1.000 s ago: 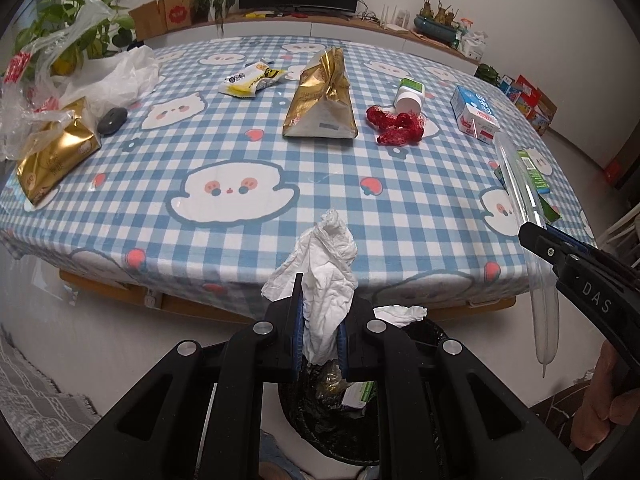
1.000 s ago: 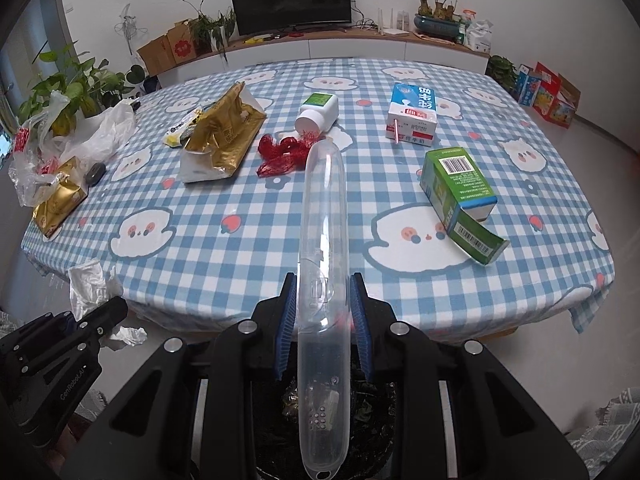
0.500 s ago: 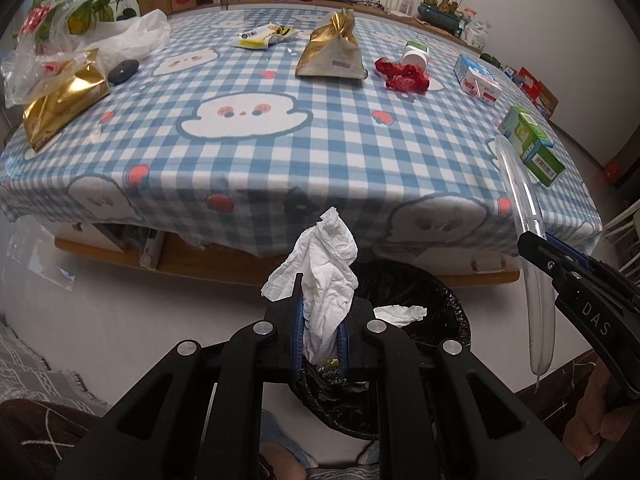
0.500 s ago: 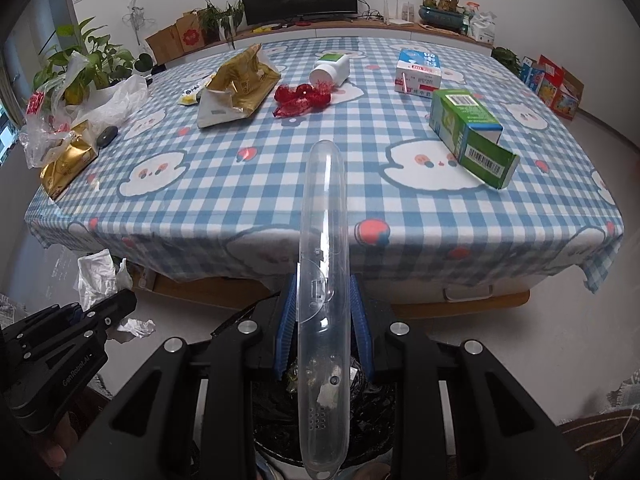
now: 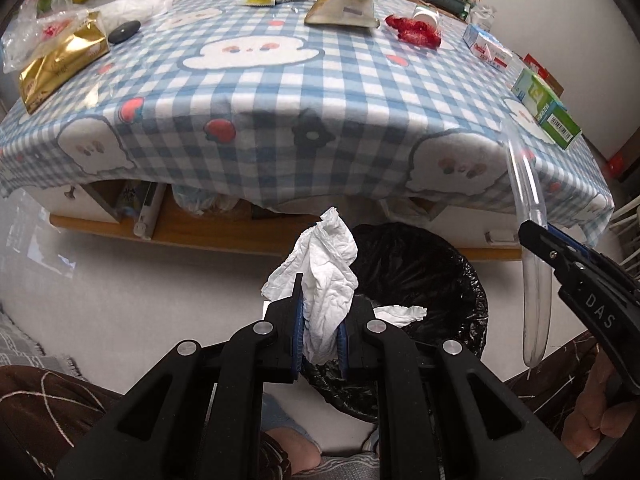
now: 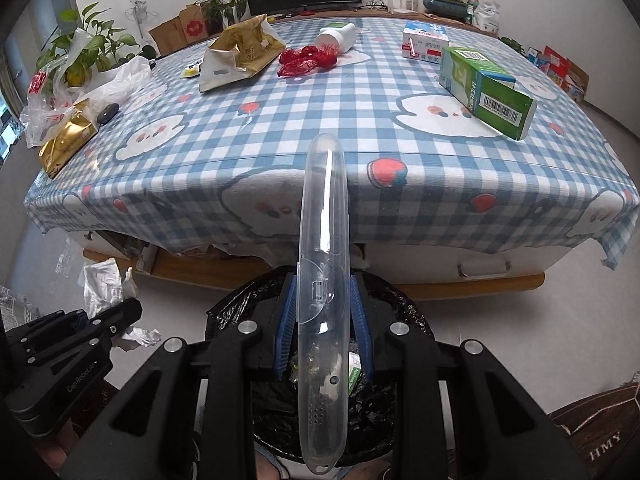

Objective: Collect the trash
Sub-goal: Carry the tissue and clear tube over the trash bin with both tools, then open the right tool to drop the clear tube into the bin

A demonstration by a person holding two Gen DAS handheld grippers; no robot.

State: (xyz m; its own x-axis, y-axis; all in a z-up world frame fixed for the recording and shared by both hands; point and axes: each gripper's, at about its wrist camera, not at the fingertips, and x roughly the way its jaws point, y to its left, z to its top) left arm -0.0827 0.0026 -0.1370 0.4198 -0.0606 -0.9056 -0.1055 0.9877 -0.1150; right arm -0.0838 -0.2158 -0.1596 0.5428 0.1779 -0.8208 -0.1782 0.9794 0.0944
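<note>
My left gripper is shut on a crumpled white tissue and holds it at the near rim of a bin lined with a black bag. My right gripper is shut on a long clear plastic case, held over the same bin. The case also shows at the right of the left wrist view. The left gripper and tissue show at the lower left of the right wrist view.
The table with the blue checked cloth stands behind the bin. On it lie gold bags, red wrapping, a white bottle, a milk carton, a green box and plastic bags.
Both grippers have dropped lower and drawn back from the table, so the bin now lies under them. Both keep their hold on the tissue and the case.
</note>
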